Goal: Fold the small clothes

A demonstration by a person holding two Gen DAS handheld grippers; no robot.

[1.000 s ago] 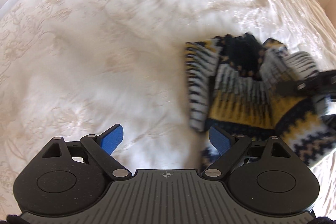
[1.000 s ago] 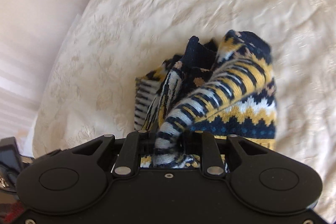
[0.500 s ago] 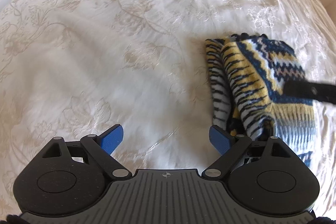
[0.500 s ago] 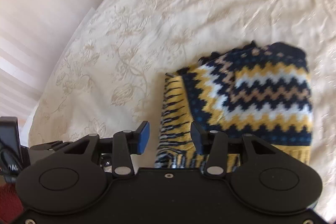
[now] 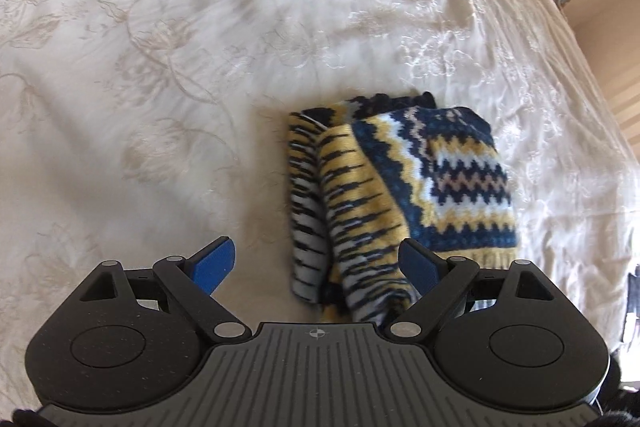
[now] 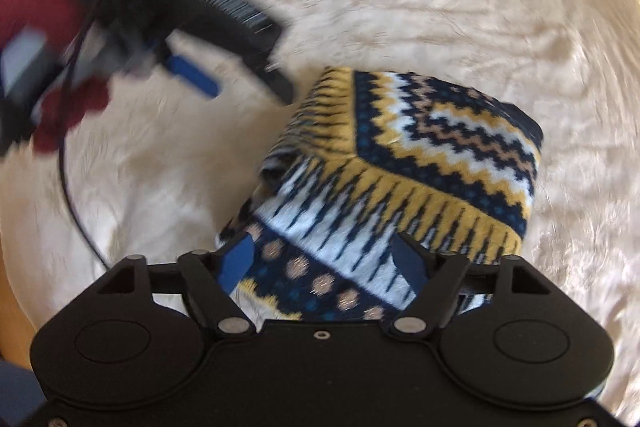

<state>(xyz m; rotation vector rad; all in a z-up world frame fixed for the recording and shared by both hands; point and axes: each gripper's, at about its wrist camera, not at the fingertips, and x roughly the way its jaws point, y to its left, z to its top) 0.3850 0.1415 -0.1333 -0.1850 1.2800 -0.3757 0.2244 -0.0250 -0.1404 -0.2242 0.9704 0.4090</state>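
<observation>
A small knitted sweater (image 5: pixel 404 187) is seen lying folded into a compact bundle on a cream bedspread (image 5: pixel 160 67) embroidered with pale floral motifs. Navy, mustard-yellow, white and tan zigzag bands are shown across its upper layer, while striped navy-and-white ribbing is exposed along the near and left edges; tan dots on navy are visible in the right wrist view. The left gripper (image 5: pixel 316 267) is held just before the bundle's near end with its blue-padded fingers (image 5: pixel 212 263) spread wide, nothing being gripped. The right gripper (image 6: pixel 326 259) is likewise spread wide over the sweater's near edge, nothing clamped. The left gripper appears blurred there.
</observation>
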